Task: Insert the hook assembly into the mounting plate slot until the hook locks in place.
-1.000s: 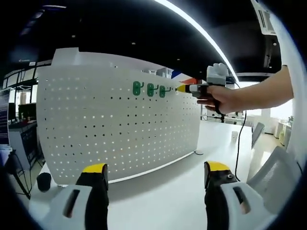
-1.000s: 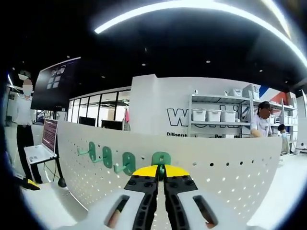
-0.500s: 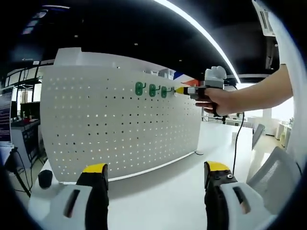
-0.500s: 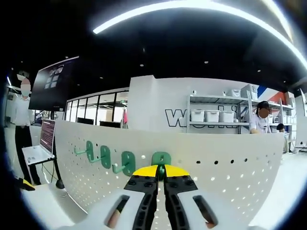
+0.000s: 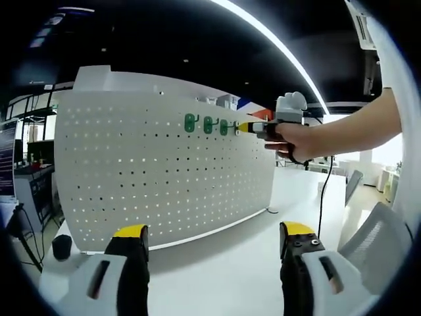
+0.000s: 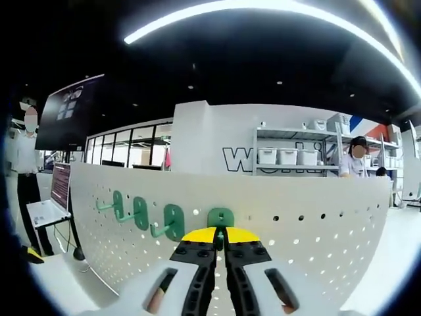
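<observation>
Green hook (image 6: 221,222) w/ flat oval back sits against the white pegboard (image 6: 316,217) near its top edge, pinched in the right gripper (image 6: 221,232), jaws closed on it. Left gripper (image 5: 214,238) gapes wide, empty, over a white table (image 5: 223,263). Three more hooks (image 6: 141,212) beside it. Office shelves (image 6: 289,155) behind; hook's prong hidden.

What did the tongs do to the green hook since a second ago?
The right tongs, shut on the fourth green hook, pushed in closer to the white pegboard; in the left gripper view their yellow tips went from a small gap beside the hook row to right up against it. The three mounted hooks stayed put. The left tongs stayed open, holding nothing.
</observation>
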The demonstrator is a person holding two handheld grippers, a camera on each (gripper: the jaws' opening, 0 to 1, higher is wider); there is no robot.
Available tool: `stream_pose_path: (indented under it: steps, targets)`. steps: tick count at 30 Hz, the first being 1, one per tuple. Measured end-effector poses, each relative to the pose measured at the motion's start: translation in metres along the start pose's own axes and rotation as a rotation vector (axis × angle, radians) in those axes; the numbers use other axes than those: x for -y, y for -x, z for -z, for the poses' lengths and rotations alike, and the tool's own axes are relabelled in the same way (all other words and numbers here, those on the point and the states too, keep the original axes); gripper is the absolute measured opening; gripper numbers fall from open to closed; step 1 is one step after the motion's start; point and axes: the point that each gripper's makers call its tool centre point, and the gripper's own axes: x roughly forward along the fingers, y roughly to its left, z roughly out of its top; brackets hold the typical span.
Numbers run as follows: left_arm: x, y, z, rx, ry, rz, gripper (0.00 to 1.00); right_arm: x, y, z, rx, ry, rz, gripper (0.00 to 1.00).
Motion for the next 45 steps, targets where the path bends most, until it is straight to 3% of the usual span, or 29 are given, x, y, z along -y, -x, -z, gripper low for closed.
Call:
stream_pose_path:
  steps: [12, 28, 34, 41, 45]
  targets:
    - [0.002, 0.0, 0.0, -0.001, 0.004, 0.004, 0.84, 0.0, -0.001, 0.001, -0.014, -0.006, 0.101, 0.02]
    - [0.001, 0.0, -0.001, 0.0, 0.004, 0.002, 0.84, 0.001, 0.0, 0.001, -0.017, -0.005, 0.079, 0.03]
    - [0.001, 0.0, 0.0, -0.004, 0.0, 0.002, 0.84, -0.002, 0.003, 0.01, -0.052, 0.003, 0.056, 0.17]
    - [0.0, 0.0, 0.0, -0.003, 0.002, 0.001, 0.84, -0.014, 0.011, 0.022, -0.075, 0.024, -0.036, 0.44]
    - [0.0, -0.002, 0.001, -0.004, 0.001, 0.005, 0.84, -0.016, 0.016, 0.026, -0.078, 0.021, -0.056, 0.52]
